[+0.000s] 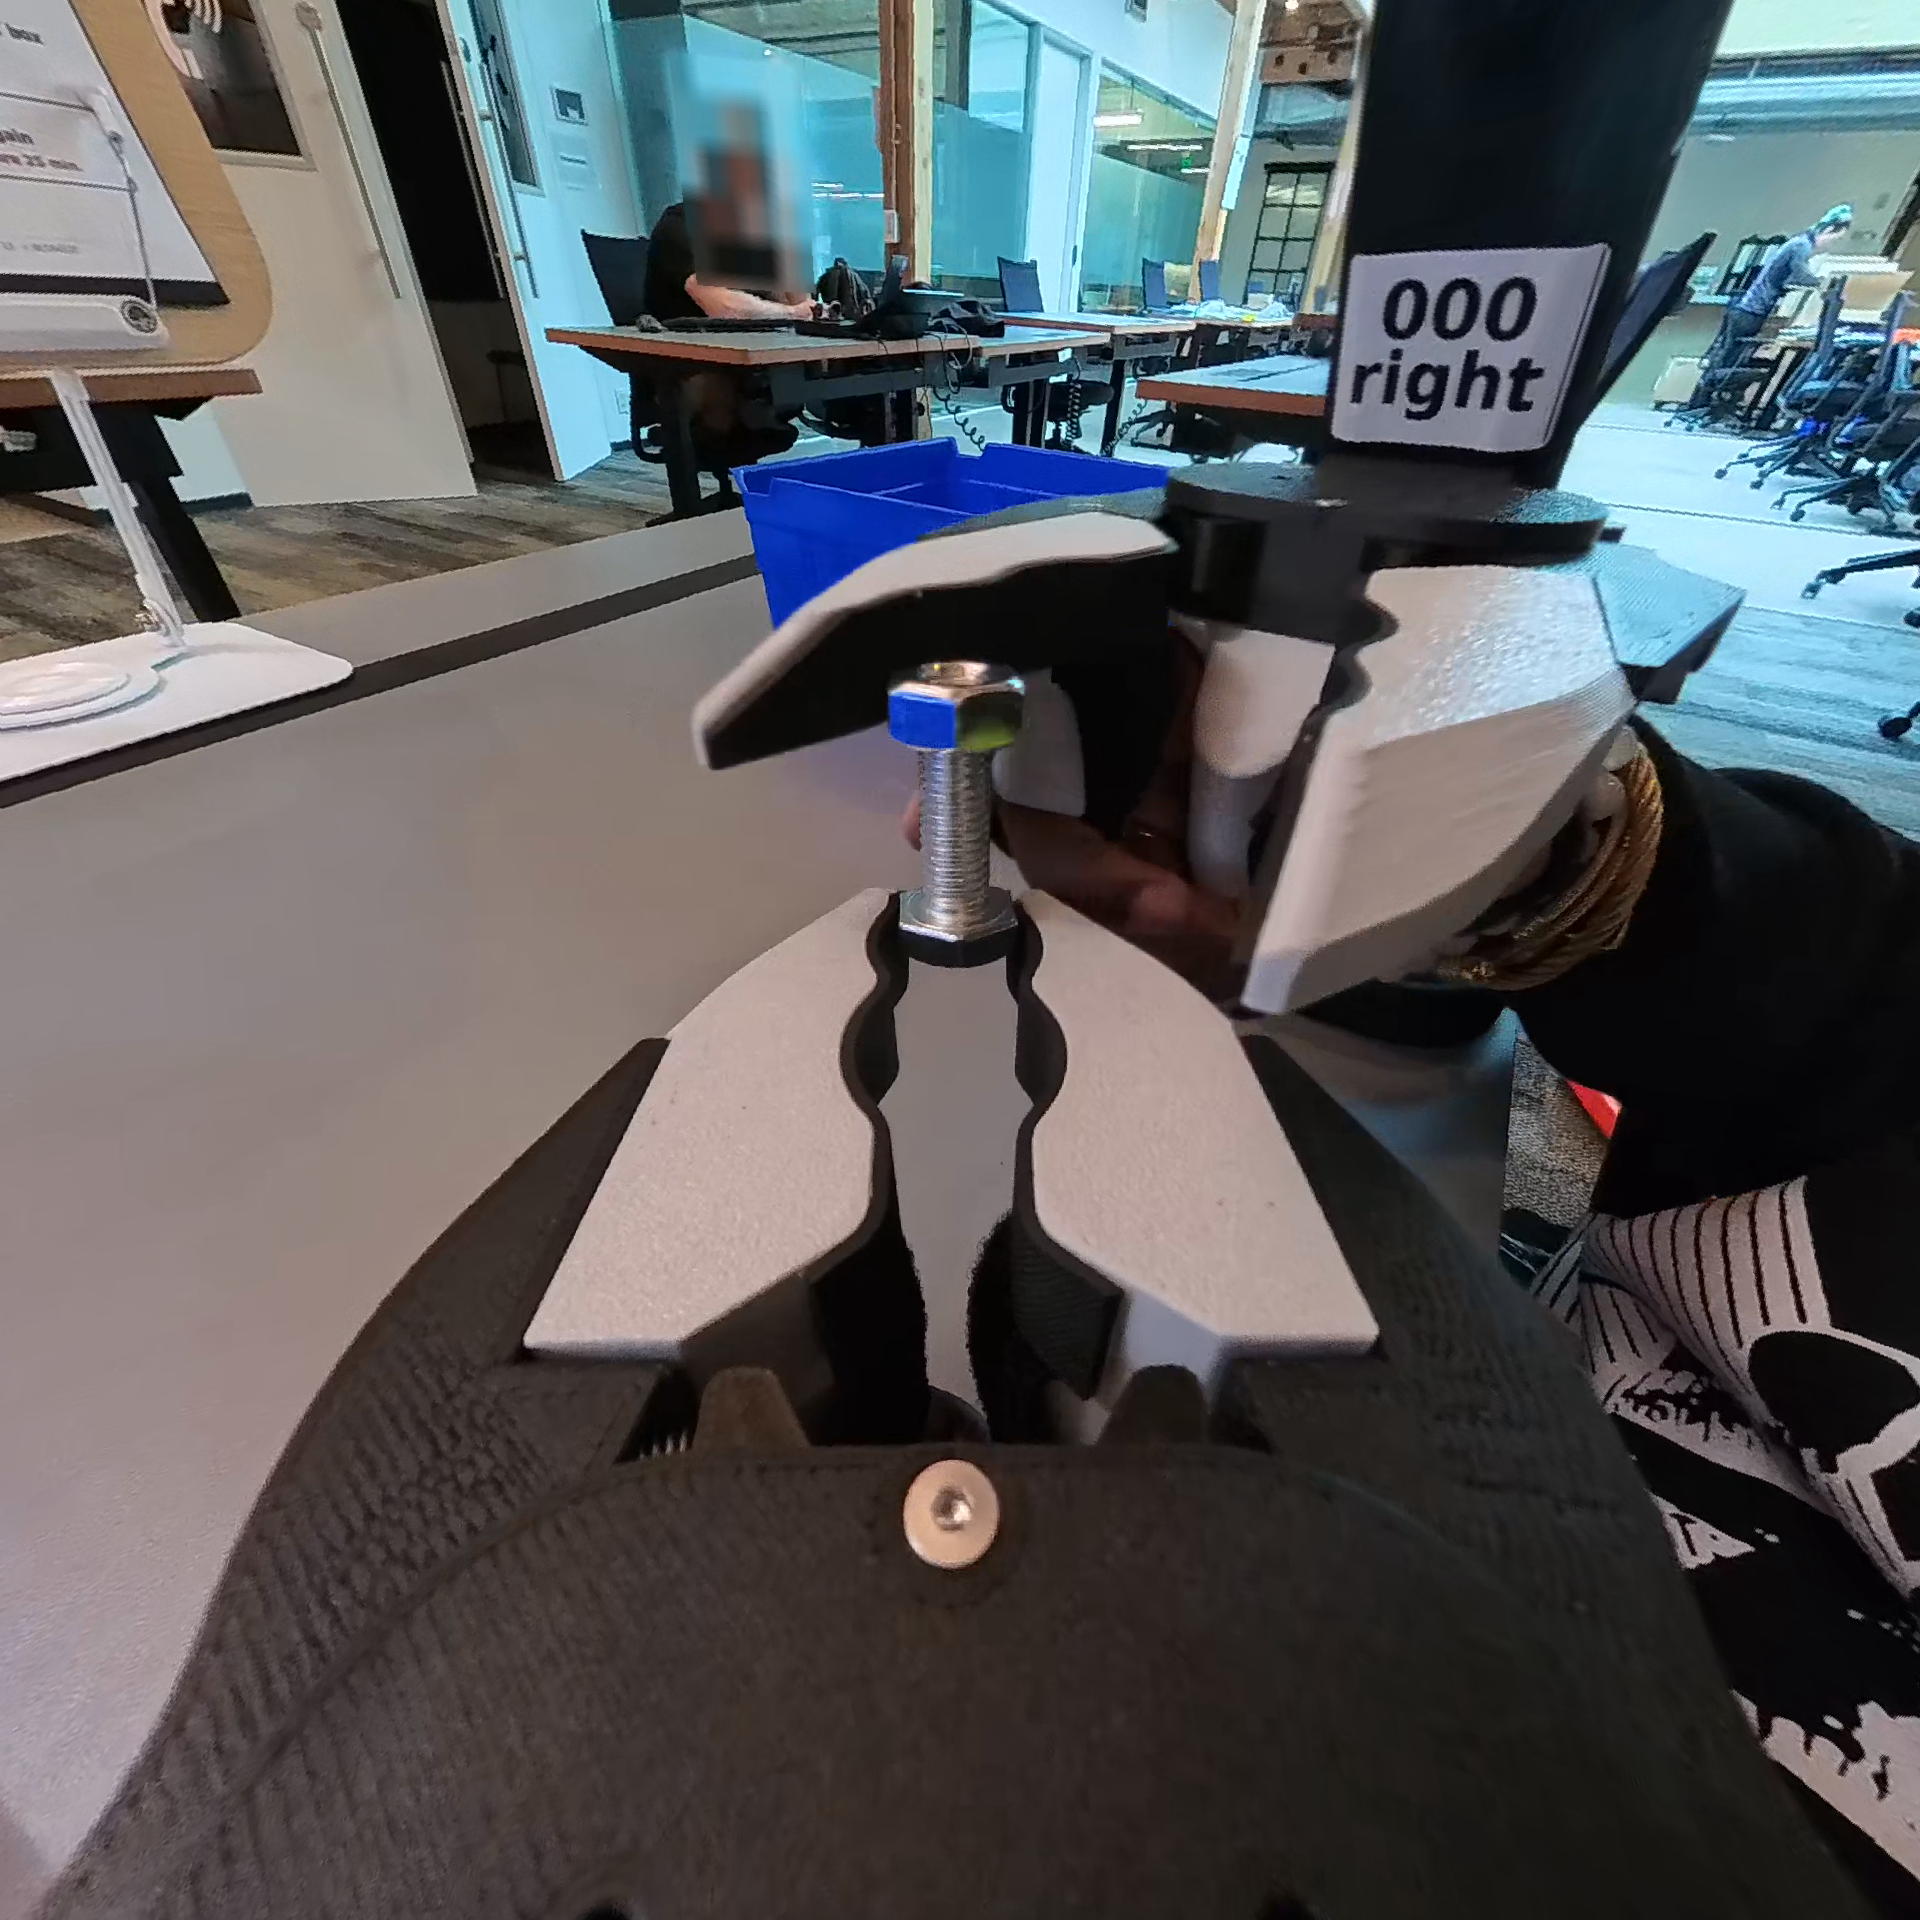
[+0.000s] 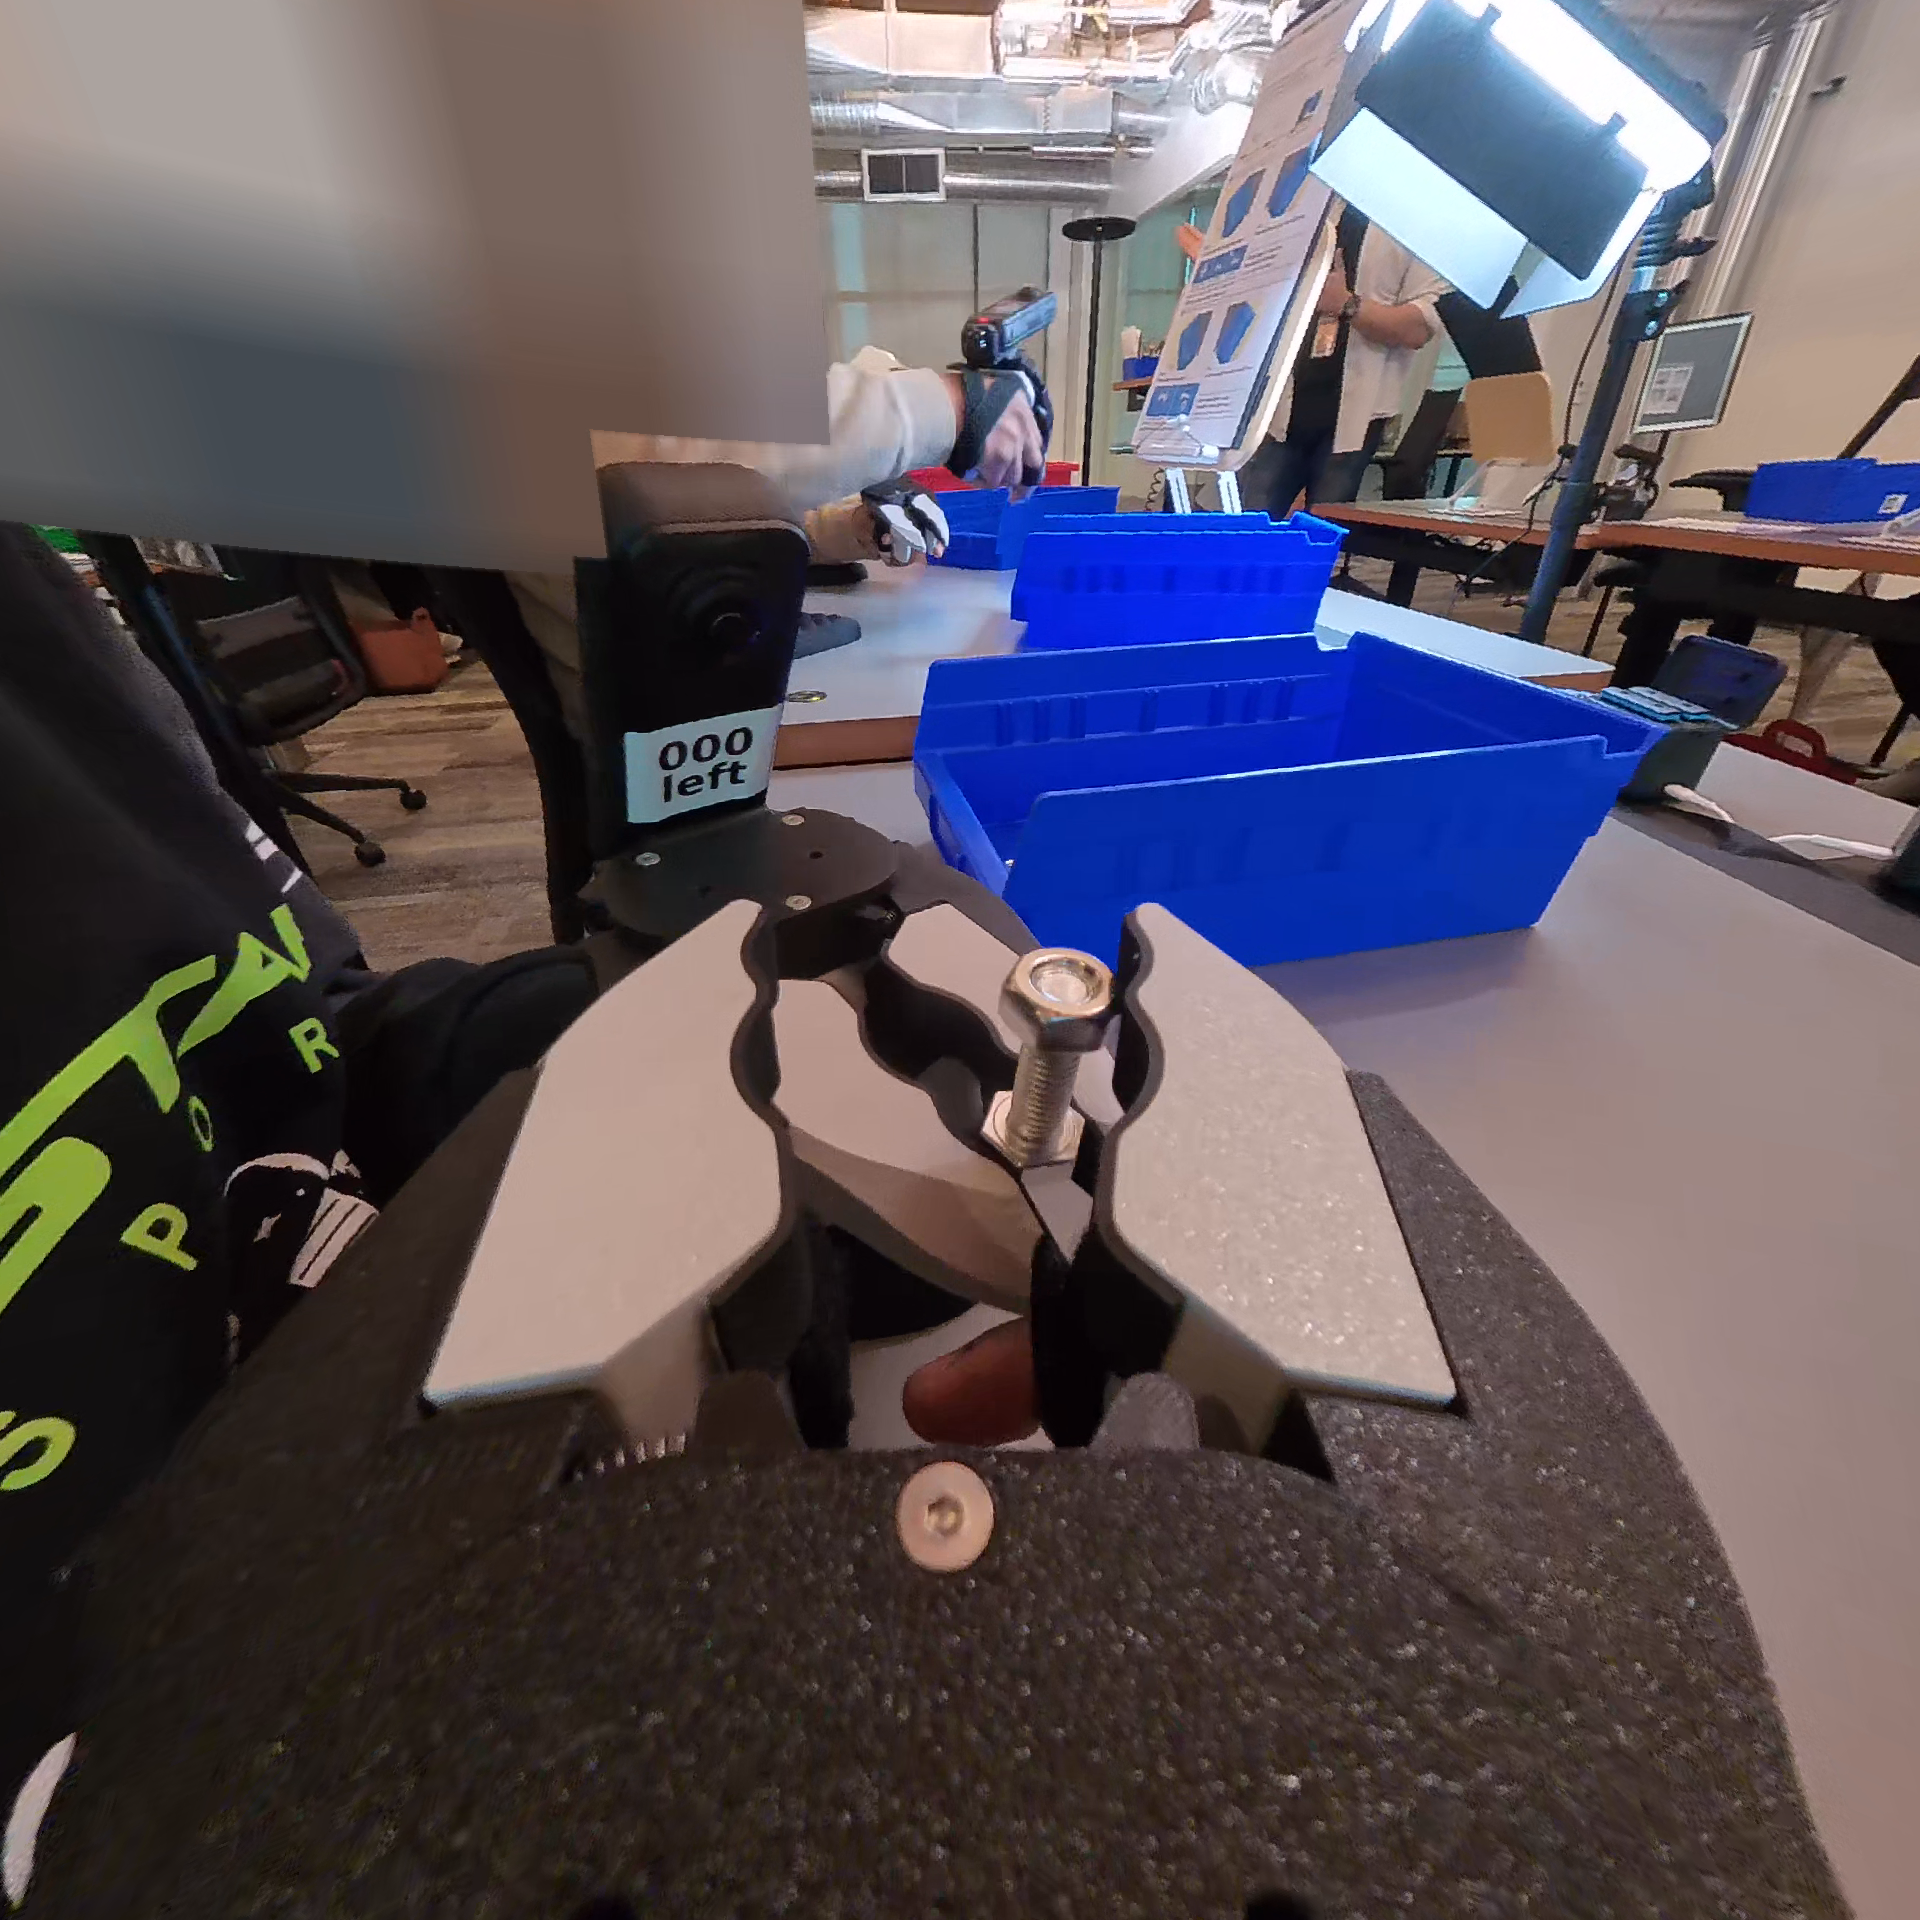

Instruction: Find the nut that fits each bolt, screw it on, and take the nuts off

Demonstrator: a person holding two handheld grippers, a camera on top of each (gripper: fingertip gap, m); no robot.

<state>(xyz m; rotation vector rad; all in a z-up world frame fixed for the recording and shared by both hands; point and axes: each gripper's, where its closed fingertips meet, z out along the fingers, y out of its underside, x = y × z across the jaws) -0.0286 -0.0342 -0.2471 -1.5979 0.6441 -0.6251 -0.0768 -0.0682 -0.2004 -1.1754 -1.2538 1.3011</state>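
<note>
Left wrist view: the left gripper (image 1: 956, 935) reaches forward over a grey table (image 1: 312, 935). Its two fingertips are closed in on the hex head at the bottom of one bolt (image 1: 956, 831), pinching it so the threaded shank stands upright. One hex nut (image 1: 956, 709) sits at the top end of the thread. The right gripper (image 1: 987, 852) comes in from the right, turned on its side, with its jaws spread wide. One grey finger (image 1: 935, 623) lies just above and behind the nut, and the other finger is well apart, low on the right. One blue bin (image 1: 831, 520) with a divider stands behind them on the table.

Right wrist view: the right gripper (image 2: 945, 925) is seen along its two fingers, which stand far apart. The nut (image 2: 1055, 992) touches the tip of the finger on the right (image 2: 1247, 1143), and the other finger is clear of it. Below the nut, the bolt (image 2: 1039, 1081) leans a little in this view. Its head is clamped between the tips of the left gripper (image 2: 1039, 1164), which comes in from the left. On the table (image 2: 1558, 1039) just past the nut stands one blue bin (image 2: 1299, 831). A second blue bin (image 2: 1174, 582) stands farther back, and more blue bins show beyond it, too far off to count.
</note>
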